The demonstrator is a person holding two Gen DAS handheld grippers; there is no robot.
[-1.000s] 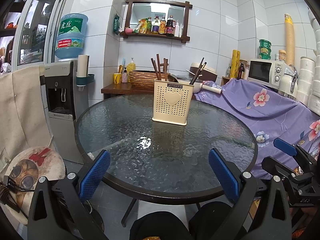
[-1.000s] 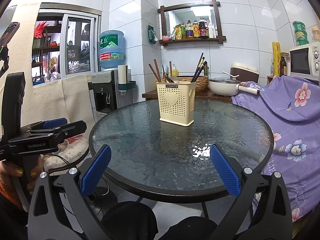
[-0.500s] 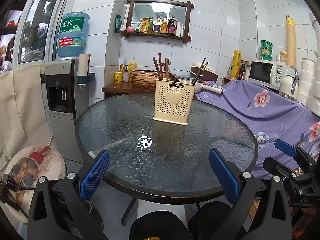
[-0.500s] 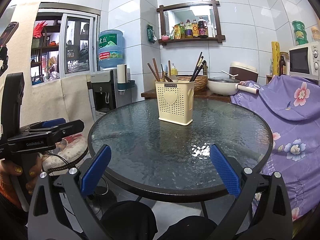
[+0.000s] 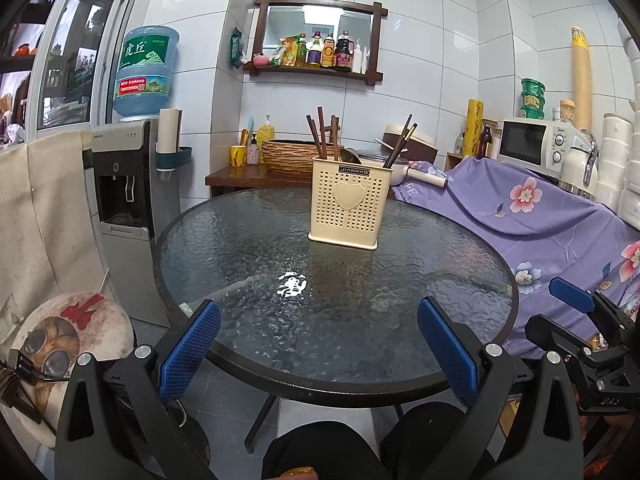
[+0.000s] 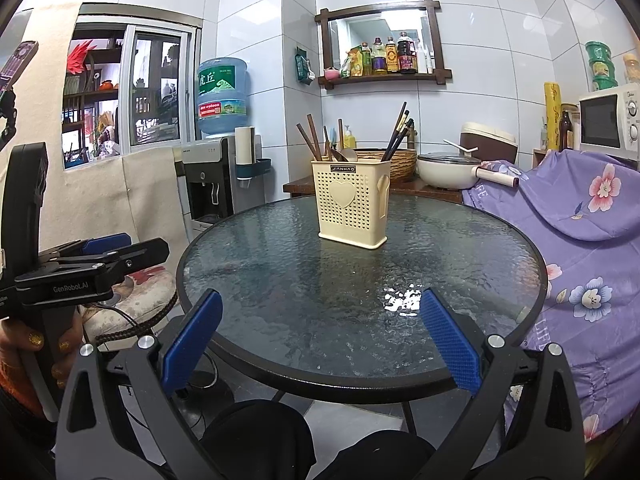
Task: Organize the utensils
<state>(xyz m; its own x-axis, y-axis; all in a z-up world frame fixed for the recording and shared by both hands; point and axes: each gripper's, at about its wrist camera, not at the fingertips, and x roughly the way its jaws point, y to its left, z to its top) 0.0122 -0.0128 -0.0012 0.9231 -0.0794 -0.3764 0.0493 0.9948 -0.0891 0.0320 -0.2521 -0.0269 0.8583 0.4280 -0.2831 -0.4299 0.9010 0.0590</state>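
A cream perforated utensil holder [image 5: 346,204] [image 6: 351,204] with a heart on its front stands upright on the far half of the round glass table [image 5: 248,264] [image 6: 280,280]. Brown chopsticks [image 5: 320,132] [image 6: 310,136], darker chopsticks [image 5: 400,140] [image 6: 398,132] and a metal spoon [image 6: 340,155] stick out of it. My left gripper [image 5: 318,344] hangs open at the table's near edge, holding nothing. Just as wide apart, my right gripper [image 6: 320,340] is open over the near rim and empty. Both are well short of the holder.
A water dispenser [image 5: 128,196] and a cushioned stool [image 5: 68,332] stand left of the table. A purple flowered cloth [image 5: 540,216] covers furniture on the right, under a microwave [image 5: 532,144]. A wooden side table with a woven basket [image 5: 288,156] and a pot [image 6: 448,170] sits behind.
Both views shifted only slightly; the holder sits a little further off in frame. Both grippers stayed open and nothing on the table moved.
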